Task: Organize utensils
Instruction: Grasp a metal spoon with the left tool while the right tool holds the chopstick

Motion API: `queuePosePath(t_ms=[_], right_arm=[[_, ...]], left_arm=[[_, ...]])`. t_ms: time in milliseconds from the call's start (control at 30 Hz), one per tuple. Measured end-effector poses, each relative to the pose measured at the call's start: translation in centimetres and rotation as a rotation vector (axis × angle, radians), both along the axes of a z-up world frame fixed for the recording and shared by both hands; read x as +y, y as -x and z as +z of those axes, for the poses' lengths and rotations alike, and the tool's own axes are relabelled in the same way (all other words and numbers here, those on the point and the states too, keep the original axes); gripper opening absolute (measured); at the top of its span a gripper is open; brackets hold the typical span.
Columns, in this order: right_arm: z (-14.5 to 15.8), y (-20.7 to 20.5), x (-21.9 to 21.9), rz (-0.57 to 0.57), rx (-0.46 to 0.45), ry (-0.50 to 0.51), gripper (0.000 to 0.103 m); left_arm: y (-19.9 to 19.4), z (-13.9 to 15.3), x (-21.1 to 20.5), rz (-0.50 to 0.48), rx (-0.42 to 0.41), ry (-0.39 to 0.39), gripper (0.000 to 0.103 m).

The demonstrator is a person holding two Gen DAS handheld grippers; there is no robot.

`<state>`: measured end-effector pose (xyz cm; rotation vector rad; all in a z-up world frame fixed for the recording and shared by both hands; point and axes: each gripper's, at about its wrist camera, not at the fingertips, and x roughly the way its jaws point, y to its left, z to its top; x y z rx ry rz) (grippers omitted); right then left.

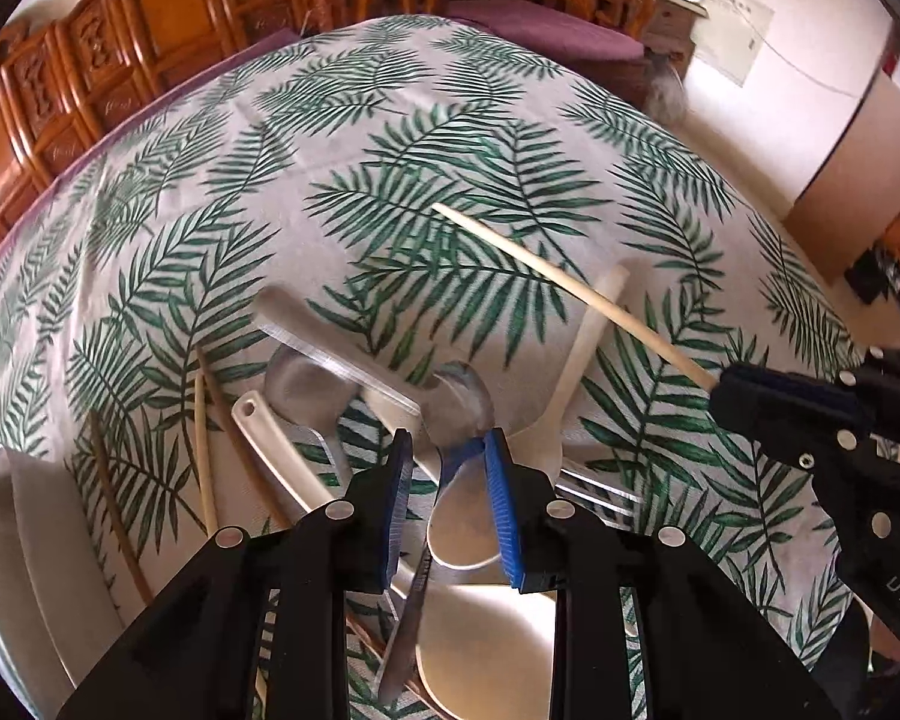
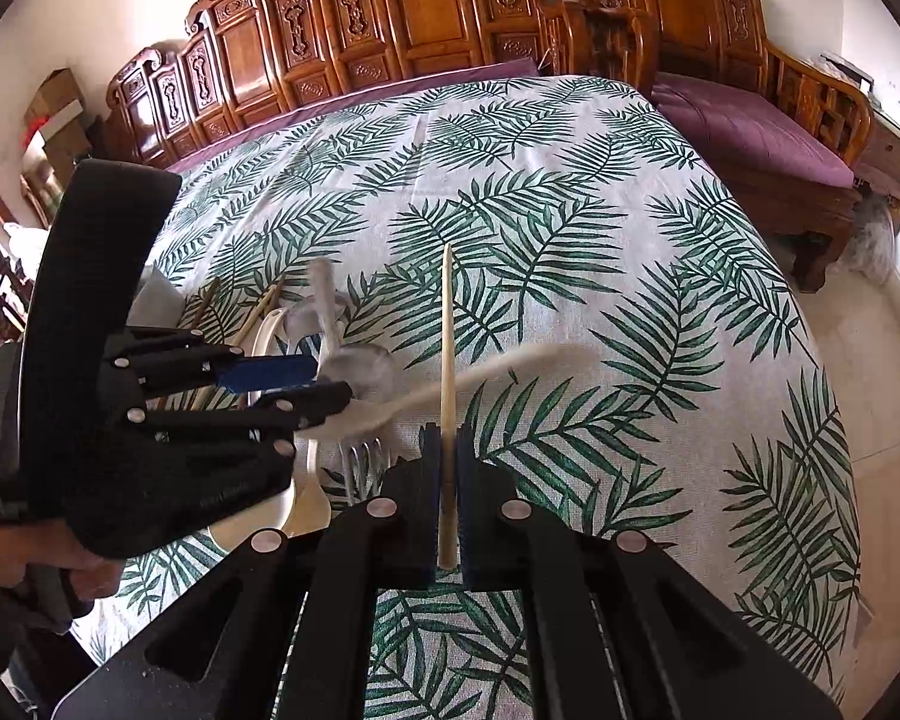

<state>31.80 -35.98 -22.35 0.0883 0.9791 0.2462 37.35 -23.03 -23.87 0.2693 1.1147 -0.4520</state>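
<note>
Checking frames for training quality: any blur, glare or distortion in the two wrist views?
Left wrist view: heavy fisheye bowing of the tablecloth and dark corner vignette; metal spoons under the left gripper look smeared, the chopstick is sharp. Right wrist view: same bowing; the white spoon is motion-blurred, the chopstick in the right gripper is crisp; bright window glare at the left edge.

Utensil pile sits on the tablecloth [image 1: 390, 138], directly under the left gripper [image 1: 447, 480]. Metal spoon [image 1: 462, 402] just ahead of its fingertips, metal ladle [image 1: 306, 384] at 10 o'clock of that, white spoon [image 1: 570, 384] at 2 o'clock. Chopsticks [image 1: 204, 450] lie at the pile's 9 o'clock; the fork [image 2: 363, 462] possibly lies under the white spoon. Right gripper [image 2: 448, 456] at 3 o'clock, its chopstick [image 2: 447, 360] above the cloth. Wooden bench [image 2: 390, 30] beyond the far edge.
</note>
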Motion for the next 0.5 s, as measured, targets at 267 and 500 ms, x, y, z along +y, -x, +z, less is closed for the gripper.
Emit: queuePosePath(t_ms=[267,500], right_arm=[[-0.2,0.1,0.3,0.006,0.002,0.003,0.006],[-0.5,-0.1,0.2,0.008,0.008,0.002,0.006]], left_arm=[[-1.4,0.4,1.7,0.09,-0.011,0.018,0.024],[-1.4,0.2,0.2,0.047,-0.06,-0.059,0.024]])
